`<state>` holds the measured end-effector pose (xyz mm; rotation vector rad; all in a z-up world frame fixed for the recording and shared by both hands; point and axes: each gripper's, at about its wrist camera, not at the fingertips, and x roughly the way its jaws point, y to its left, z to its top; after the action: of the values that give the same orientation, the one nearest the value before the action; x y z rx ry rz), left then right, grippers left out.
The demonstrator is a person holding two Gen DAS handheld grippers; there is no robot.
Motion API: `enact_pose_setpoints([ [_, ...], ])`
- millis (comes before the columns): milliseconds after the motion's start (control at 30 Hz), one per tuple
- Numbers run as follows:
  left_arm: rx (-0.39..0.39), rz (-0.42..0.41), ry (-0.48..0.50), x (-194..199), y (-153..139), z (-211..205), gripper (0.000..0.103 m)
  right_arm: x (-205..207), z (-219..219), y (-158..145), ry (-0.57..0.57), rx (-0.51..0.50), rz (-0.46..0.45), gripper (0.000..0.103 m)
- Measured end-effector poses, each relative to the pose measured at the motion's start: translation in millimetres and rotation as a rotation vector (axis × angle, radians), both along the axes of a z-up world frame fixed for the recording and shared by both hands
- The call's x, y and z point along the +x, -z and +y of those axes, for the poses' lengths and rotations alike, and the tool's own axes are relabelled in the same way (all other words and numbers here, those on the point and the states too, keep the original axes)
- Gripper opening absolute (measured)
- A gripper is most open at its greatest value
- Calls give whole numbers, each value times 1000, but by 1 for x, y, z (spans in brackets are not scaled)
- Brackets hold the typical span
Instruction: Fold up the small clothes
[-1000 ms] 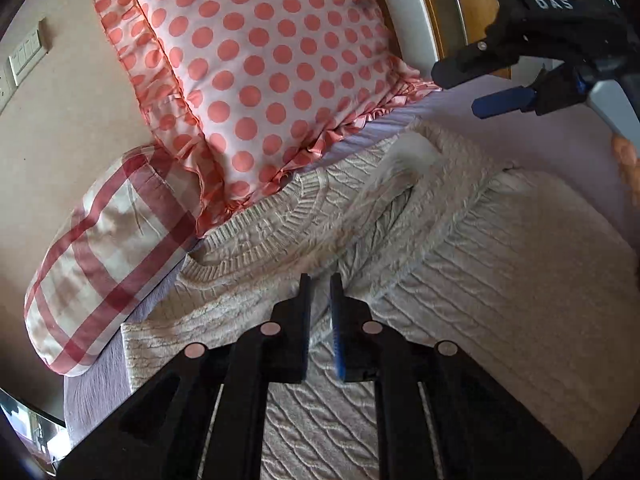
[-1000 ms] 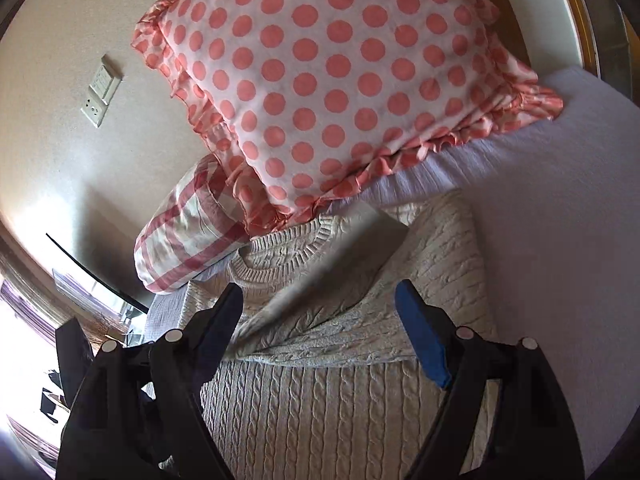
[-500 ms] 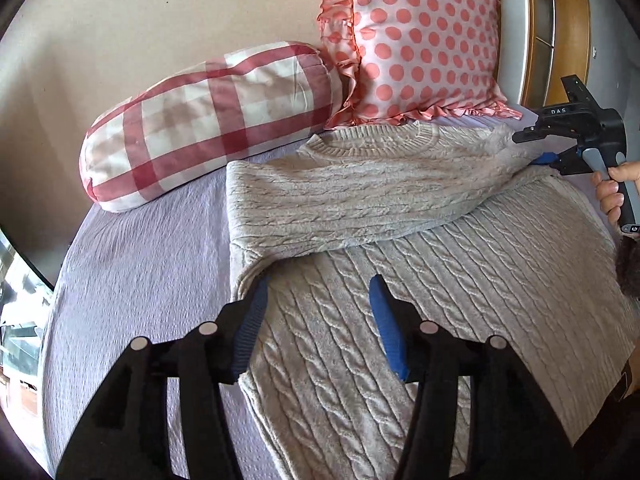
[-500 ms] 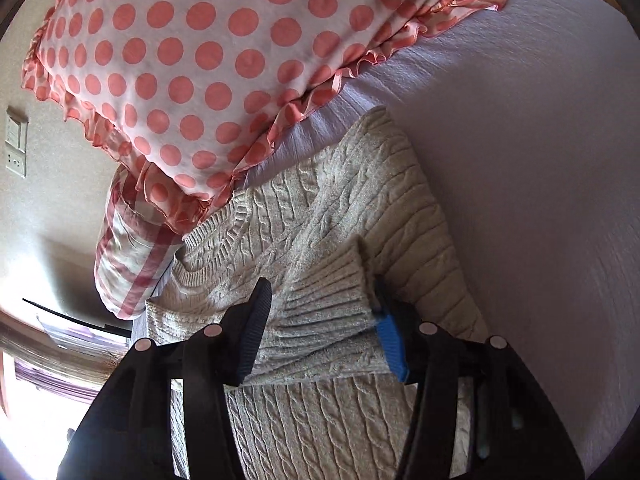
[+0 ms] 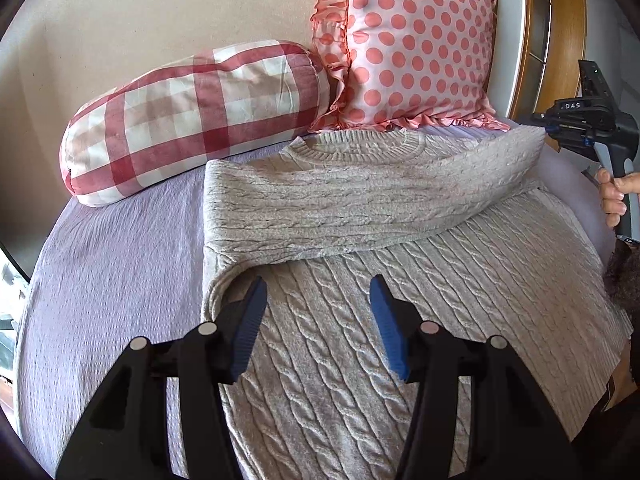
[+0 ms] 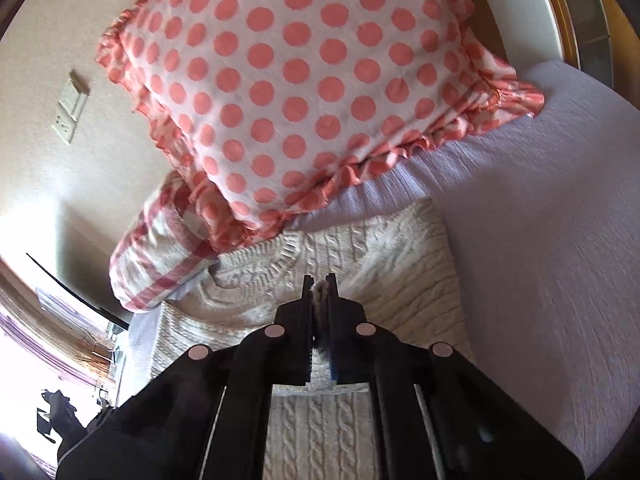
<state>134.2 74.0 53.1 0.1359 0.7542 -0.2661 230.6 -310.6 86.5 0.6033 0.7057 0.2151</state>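
A grey cable-knit sweater (image 5: 360,320) lies spread on the lavender bed (image 5: 104,280), its ribbed neckline (image 5: 360,146) toward the head of the bed, just in front of the pillows. One sleeve (image 5: 352,204) is folded across the chest and runs from the sweater's left edge toward the right edge of the bed, where its far end rises off the body of the garment. The left gripper (image 5: 318,320) hangs above the lower part of the sweater near the left edge, its blue-padded fingers (image 5: 250,322) spread wide with nothing between them. The right gripper (image 6: 319,280) is at the sleeve's raised end; in its own wrist view its fingers are pressed nearly together and pinch a bit of knit fabric (image 6: 320,296) between them. In the left wrist view the same gripper (image 5: 548,130) shows at the right edge of the bed, with the person's hand (image 5: 614,196) wrapped around its handle. A red-and-white checked bolster pillow (image 5: 192,120) lies at the head of the bed toward the left corner, and a pink polka-dot pillow with ruffled trim (image 5: 408,44) stands beside it, leaning against the wall. A wall outlet plate (image 6: 70,110) shows on the beige wall in the right wrist view.
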Motion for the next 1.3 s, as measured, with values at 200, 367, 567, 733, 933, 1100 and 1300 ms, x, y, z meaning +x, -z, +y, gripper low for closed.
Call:
enact_pose_setpoints([
  [200,-15,10,-72,10,3,6,53,63,9,23,66,-201,139,6],
  [367,-77,36,-120,-10,1,35,61,33,-17,36,84,-150,193,45],
  [567,-191,79,-131,-58,4,71,79,-74,-36,28,16,-156,117,80],
  [733,-233,110,-118,-82,17,76,79,-80,-26,15,-64,-214,10,73],
  [933,-264,85,-120,-101,15,71,79,0,0,42,-174,-299,144,38],
  [1100,-278,94,-143,-102,17,73,80,39,-2,59,-157,-244,206,38],
  [1300,-283,117,-149,-94,22,70,80,44,7,67,-160,-279,198,11],
])
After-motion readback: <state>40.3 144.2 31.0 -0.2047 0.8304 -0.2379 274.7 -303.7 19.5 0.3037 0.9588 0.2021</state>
